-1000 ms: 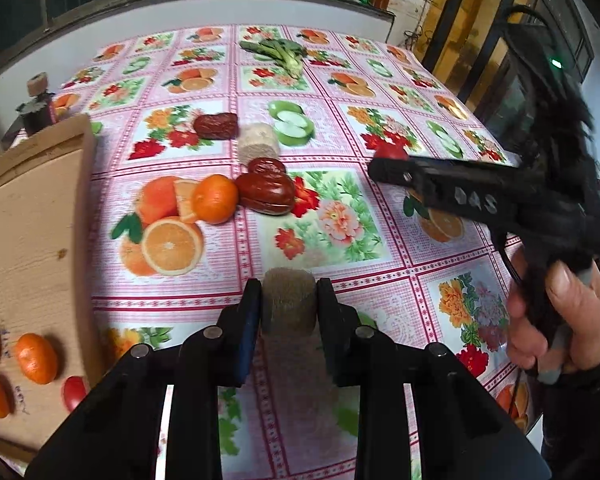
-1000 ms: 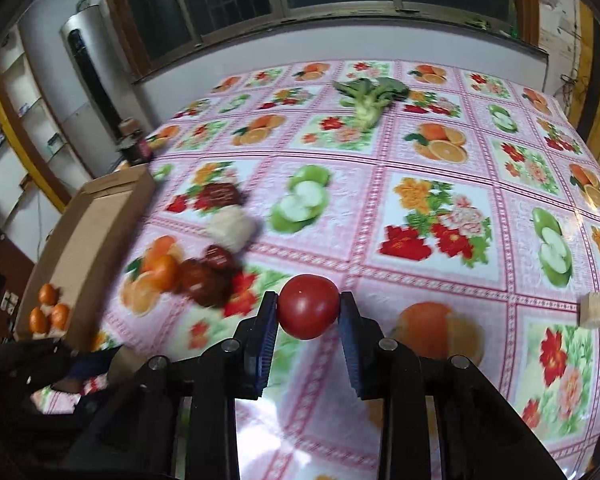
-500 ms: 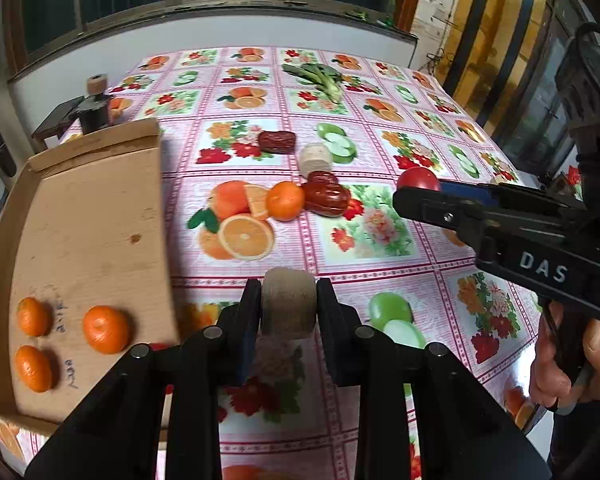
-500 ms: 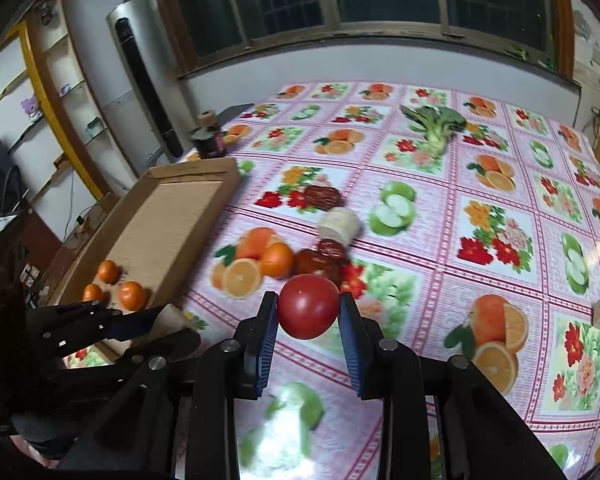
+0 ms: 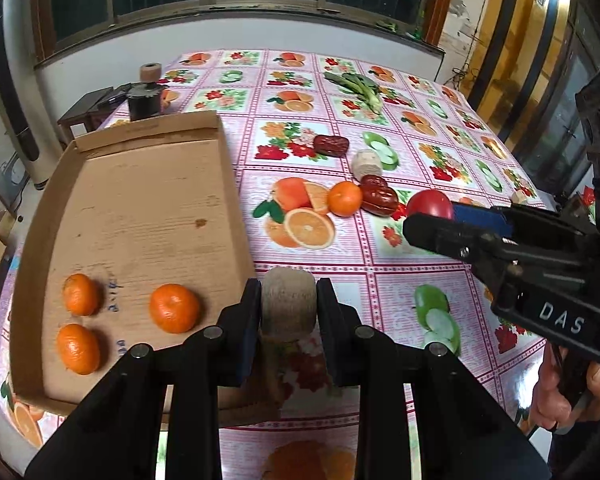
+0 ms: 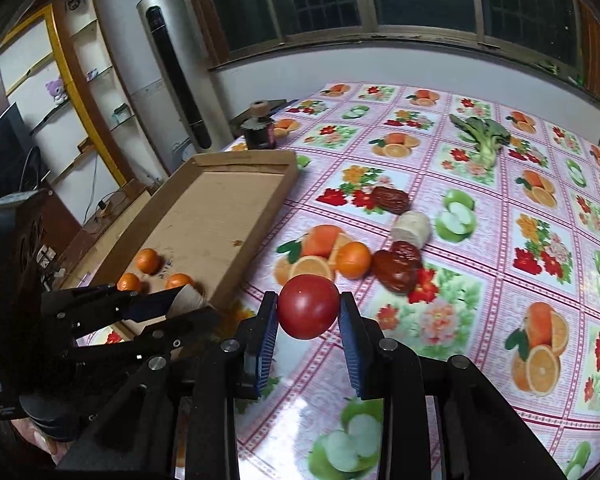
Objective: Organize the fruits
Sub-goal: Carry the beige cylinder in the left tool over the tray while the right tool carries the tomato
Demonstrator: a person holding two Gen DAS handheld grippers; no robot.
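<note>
Two hand-held grippers hover above a table (image 5: 380, 276) covered in a fruit-print cloth. The left gripper (image 5: 288, 308) has its jaws clamped on a tan, rough-skinned round fruit (image 5: 288, 306) (what kind is hard to tell), held just past the near right corner of a shallow cardboard tray (image 5: 140, 208). The right gripper (image 6: 308, 312) has its jaws closed on a red tomato (image 6: 308, 306), held in the air over the cloth. Three small oranges (image 5: 174, 308) lie at the near end of the tray. On the cloth beside the tray rest a fourth orange (image 5: 344, 199), touching a pair of dark red dates (image 5: 378, 200), with a pale round fruit (image 5: 366, 164) and another date (image 5: 331, 145) farther back. A green leafy vegetable (image 5: 356, 88) lies toward the far edge. A person's hand (image 5: 568, 396) grips the right handle.
</note>
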